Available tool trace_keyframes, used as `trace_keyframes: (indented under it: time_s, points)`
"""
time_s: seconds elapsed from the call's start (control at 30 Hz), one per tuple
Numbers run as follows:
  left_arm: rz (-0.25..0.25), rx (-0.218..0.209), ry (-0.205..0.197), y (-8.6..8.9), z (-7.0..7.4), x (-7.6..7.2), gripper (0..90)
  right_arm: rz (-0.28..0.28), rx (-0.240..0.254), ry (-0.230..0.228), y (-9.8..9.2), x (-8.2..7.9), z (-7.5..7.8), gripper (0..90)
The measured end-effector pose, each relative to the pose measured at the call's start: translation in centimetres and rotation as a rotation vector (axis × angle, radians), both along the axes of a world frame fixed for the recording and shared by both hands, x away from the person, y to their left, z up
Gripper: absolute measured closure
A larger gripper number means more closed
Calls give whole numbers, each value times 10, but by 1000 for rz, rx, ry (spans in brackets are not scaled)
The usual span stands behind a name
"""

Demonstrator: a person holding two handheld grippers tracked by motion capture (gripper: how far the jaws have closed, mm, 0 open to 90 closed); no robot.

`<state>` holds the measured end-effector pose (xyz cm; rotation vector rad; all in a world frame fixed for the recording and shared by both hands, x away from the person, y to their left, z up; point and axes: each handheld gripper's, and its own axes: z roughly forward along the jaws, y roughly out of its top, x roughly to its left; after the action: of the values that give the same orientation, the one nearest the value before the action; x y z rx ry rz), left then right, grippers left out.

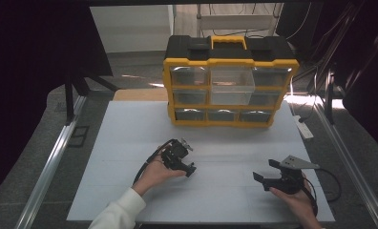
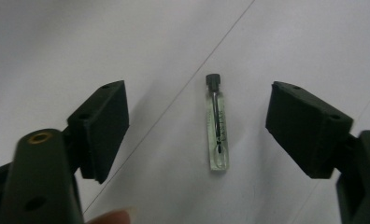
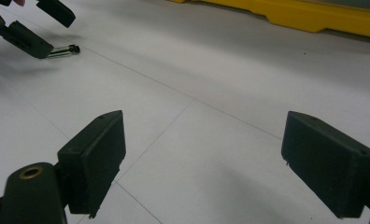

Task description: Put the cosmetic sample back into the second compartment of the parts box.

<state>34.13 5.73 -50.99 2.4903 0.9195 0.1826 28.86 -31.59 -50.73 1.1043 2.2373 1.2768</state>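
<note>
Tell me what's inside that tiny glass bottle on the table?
The little vial lies flat between the open left tool. Inside shows a thin dark stick running down from its black cap. Whether liquid is in it, I cannot tell.

We log two handheld tongs, both black plastic. Left tongs [image 1: 187, 157]: black body w/ thin black cable looping off the back. In the left gripper view its jaws are dark, blocky, flat-faced pads w/ small screw holes on top; a brass-coloured insert sits in the near left arm. Right tongs [image 1: 265, 170]: same black build, plus grey three-cornered plate on top and black cable curling behind. Right gripper view: same rectangular pads, small screw dots, brass insert in the near left arm. Person: left sleeve [image 1: 120, 212] white/cream, long; right wrist shows a dark band, can't tell what.
</note>
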Motion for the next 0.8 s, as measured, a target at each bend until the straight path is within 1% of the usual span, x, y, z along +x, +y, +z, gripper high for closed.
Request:
trace_keyframes:
  time_s: [0.07, 0.13, 0.17, 0.23, 0.27, 0.3, 0.37, 0.4, 0.47, 0.5, 0.53, 0.67, 0.8]
  points:
    - [-8, 7, 0, -1, -1, -1, 282, -1, 0, 0, 0, 0, 0, 140]
    - [-25, 22, 9, -1, -1, 0, 318, -2, 0, 1, 0, 0, 0, 140]
    - [-30, 27, 13, -1, -2, -1, 361, -2, 0, 1, 0, 0, 0, 140]
    - [-36, 34, 15, -2, -3, -1, 413, -2, 0, 1, 0, 0, 0, 140]
    - [-44, 42, 18, -3, -3, -1, 413, -2, -1, 1, 0, 0, 0, 140]
    - [-53, 41, 21, -3, -4, -2, 465, -2, -1, 1, 0, 0, 0, 140]
    - [-59, 37, 26, -3, -3, -2, 519, -1, -1, -1, 0, 0, 0, 140]
    - [-64, 37, 28, -3, -3, -2, 519, -1, -2, 0, 0, 0, 0, 140]
    - [-67, 36, 33, -3, -3, -2, 597, -1, -2, 0, 0, 0, 0, 140]
    - [-64, 33, 41, -1, -2, 0, 644, 0, -2, -2, 0, 0, 0, 140]
    - [-60, 30, 41, -1, -2, 0, 685, 0, -3, -1, 0, 0, 0, 140]
    - [-72, 42, 40, -2, -1, -1, 804, -2, -7, -2, 0, 0, 0, 140]
    - [-72, 50, 34, -3, -1, -2, 808, -1, -6, -2, 0, 0, 0, 140]
